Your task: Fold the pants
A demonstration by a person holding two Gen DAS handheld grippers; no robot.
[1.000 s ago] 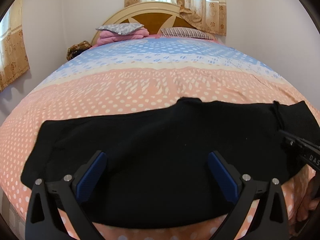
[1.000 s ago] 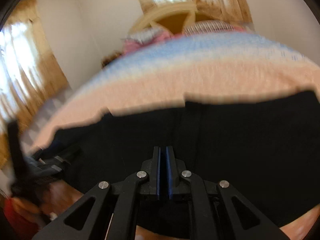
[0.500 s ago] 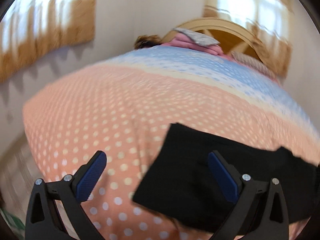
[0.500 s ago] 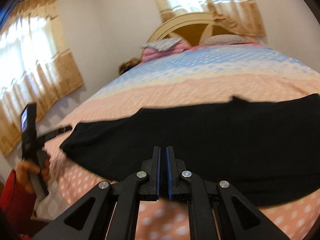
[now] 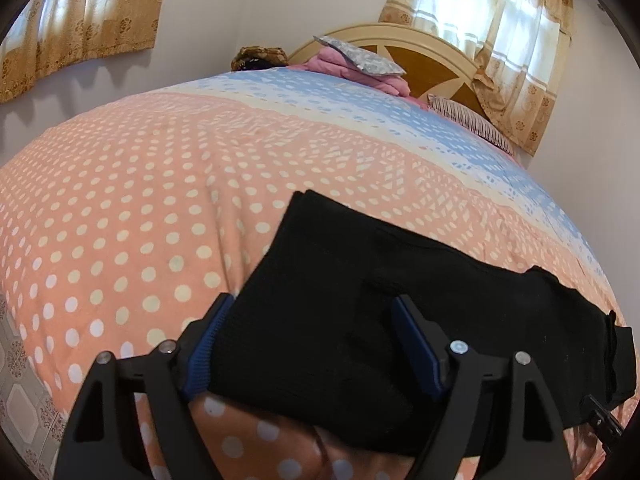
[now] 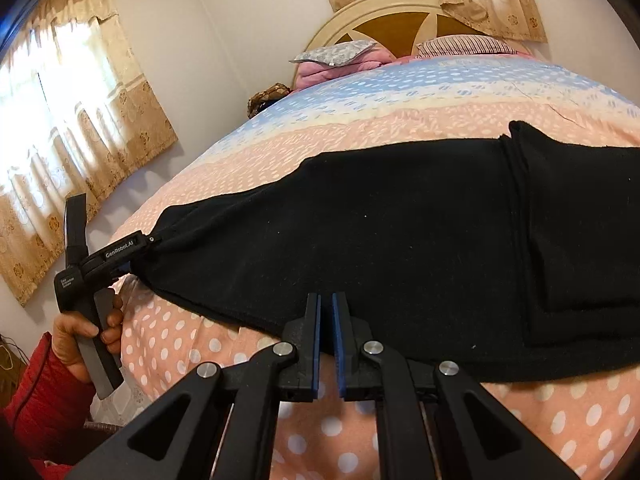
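Two tongs at work on black pants (image 5: 400,320) spread across the near end of a bed w/ a peach polka-dot cover (image 5: 132,208).

Left tongs (image 5: 312,344): jaws apart but closing round the pants' end edge, blue pads (image 5: 416,348) either side of the fabric, left pad tucked under the corner. From the right wrist cam the left tongs (image 6: 136,250) pinch that corner, cloth pulled to a taut point there; a hand (image 6: 86,332) in a red sleeve holds the handle.

Right tongs (image 6: 326,320): pads nearly together, thin gap showing, nothing seen between them; tips sit at the pants' (image 6: 380,232) near edge, about mid-length. Can't tell if they touch the cloth.

Pants lie flat, long axis running L–R along the bed's foot; a thicker folded layer overlaps on the right part.

Far end: headboard (image 6: 396,24), pink bedding (image 6: 340,66) w/ a grey pillow on top, striped pillow (image 6: 468,46) beside it. Curtains (image 6: 80,120) on both windows.
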